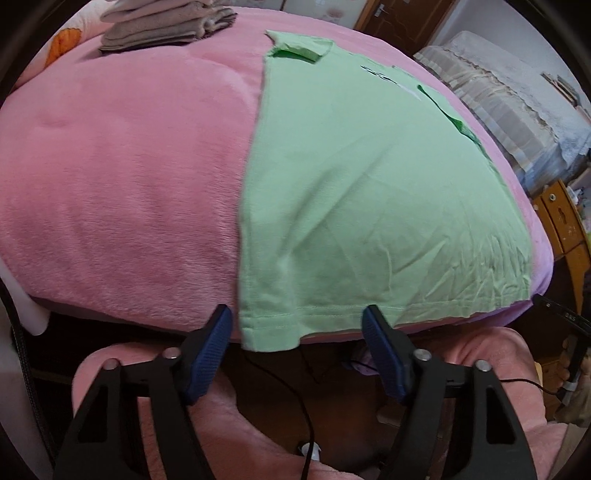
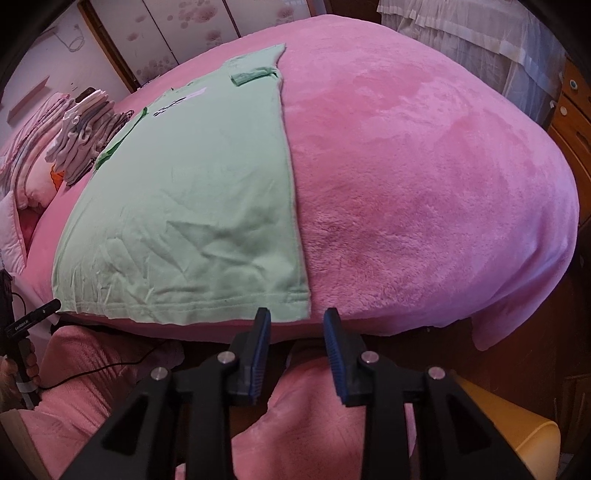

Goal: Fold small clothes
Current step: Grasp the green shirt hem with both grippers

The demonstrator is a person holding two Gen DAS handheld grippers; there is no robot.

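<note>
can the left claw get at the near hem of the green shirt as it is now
Probably yes: the left claw is open around the green shirt hem corner hanging off the pink blanket, with nothing between.

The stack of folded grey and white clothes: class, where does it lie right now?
The stack of folded grey and white clothes lies far left in the right wrist view, on the pink fleece blanket, beside the light green T-shirt.

Shirt flat on blanket; folded stack behind, at far edge.
</note>
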